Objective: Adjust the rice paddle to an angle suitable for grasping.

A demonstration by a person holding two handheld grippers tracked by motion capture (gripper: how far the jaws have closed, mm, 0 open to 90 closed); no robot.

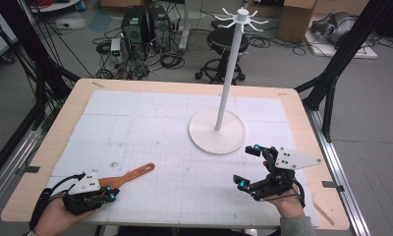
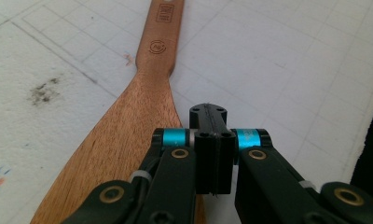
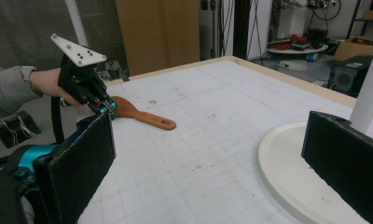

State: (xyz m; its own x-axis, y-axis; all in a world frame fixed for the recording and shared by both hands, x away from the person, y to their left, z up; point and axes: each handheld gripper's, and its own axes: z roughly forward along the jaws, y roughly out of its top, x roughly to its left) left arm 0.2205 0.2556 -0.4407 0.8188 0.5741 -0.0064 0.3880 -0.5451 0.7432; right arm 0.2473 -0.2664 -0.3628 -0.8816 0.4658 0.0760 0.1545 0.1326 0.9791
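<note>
White gridded matting covers the bench, and low at the left of the high view lies the wooden spatula, handle angled up-right. Left tongs are pressed together over its broad blade; whether they pinch it, I cannot tell. Right tongs, lower right, stand spread wide, just beside the white stand.

Spatula left of stand on table

Black two-jaw left gripper and right gripper: cyan collars, brass screws, grey three-cornered plates, black cables; grey sleeve.
</note>
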